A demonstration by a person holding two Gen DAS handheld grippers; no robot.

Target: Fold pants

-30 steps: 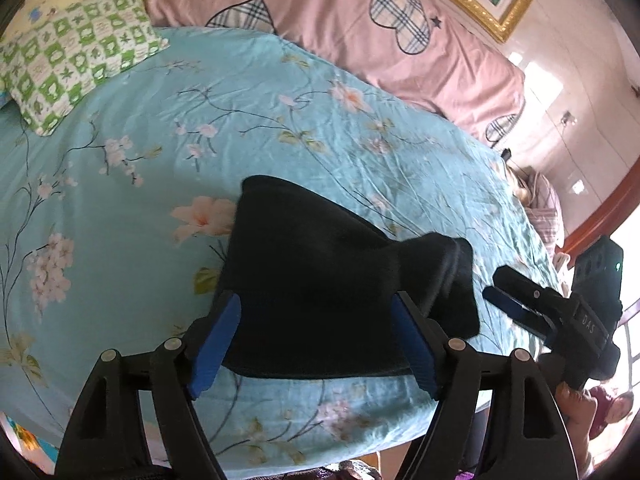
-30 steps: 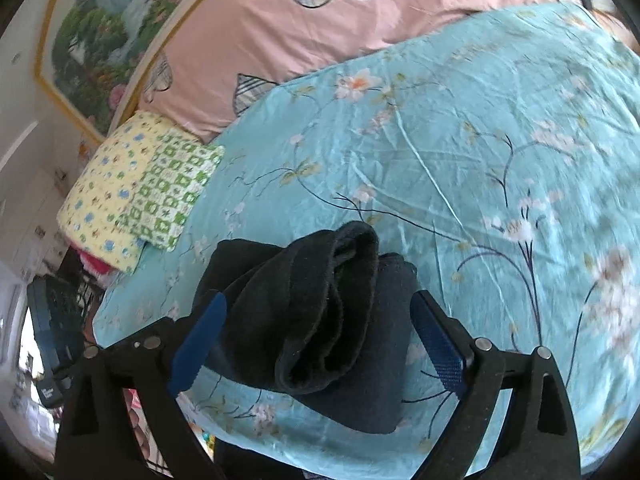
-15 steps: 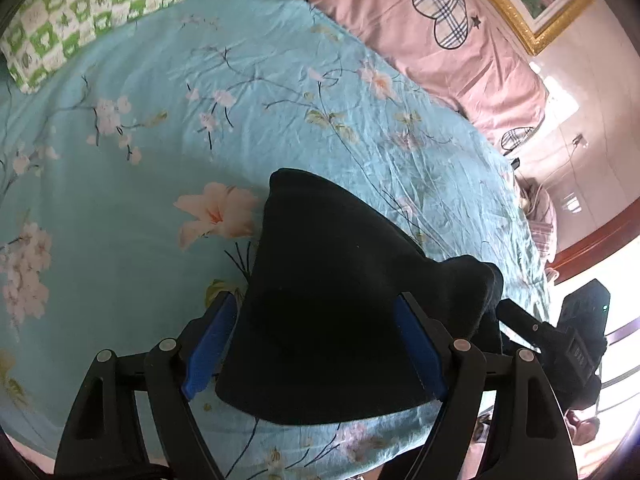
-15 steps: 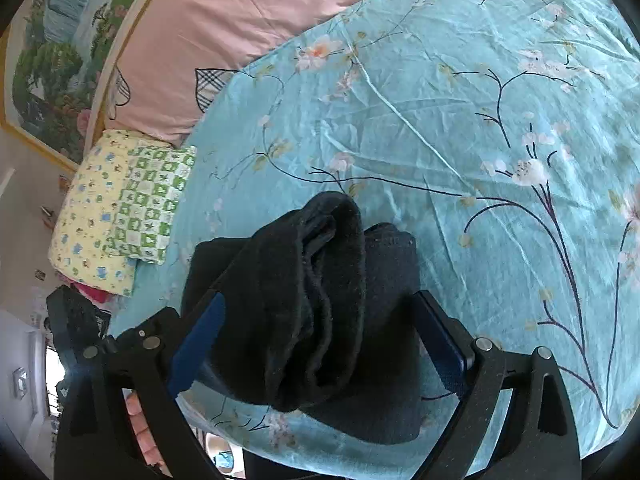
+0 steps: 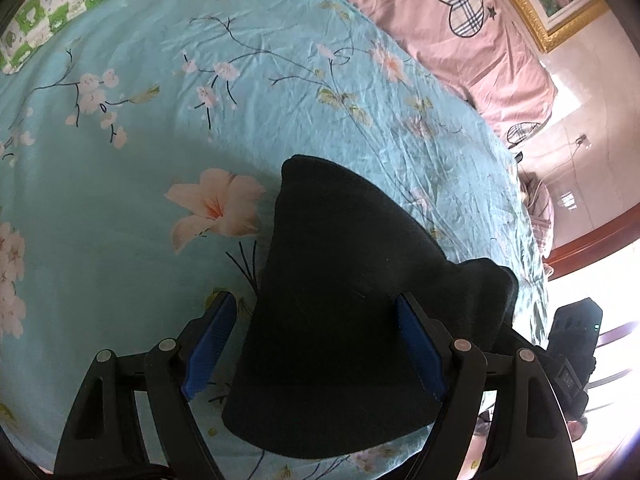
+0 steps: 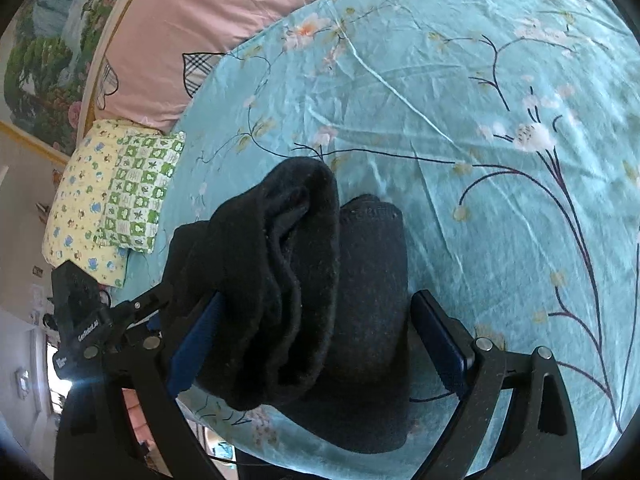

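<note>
The black pants (image 5: 340,300) lie folded in a thick bundle near the front edge of the bed. In the left wrist view my left gripper (image 5: 316,344) is open, its blue pads (image 5: 210,340) wide apart on either side of the bundle. My right gripper (image 5: 572,352) shows at the bundle's right end. In the right wrist view the pants (image 6: 360,280) have a rolled upper layer (image 6: 276,272) lying over a flat lower layer. My right gripper (image 6: 318,344) is open around them, and the roll overlaps its left pad (image 6: 196,344). The left gripper (image 6: 92,328) sits at the bundle's far end.
A turquoise floral sheet (image 5: 160,120) covers the bed. A pink quilt (image 5: 460,40) with plaid hearts lies along the back, and a green-checked pillow (image 6: 136,192) with a yellow one beside it. A framed painting (image 6: 48,60) hangs on the wall.
Both grippers have closed in on the bundle, which now fills more of each view. Both stay open, and the pants keep their shape.
</note>
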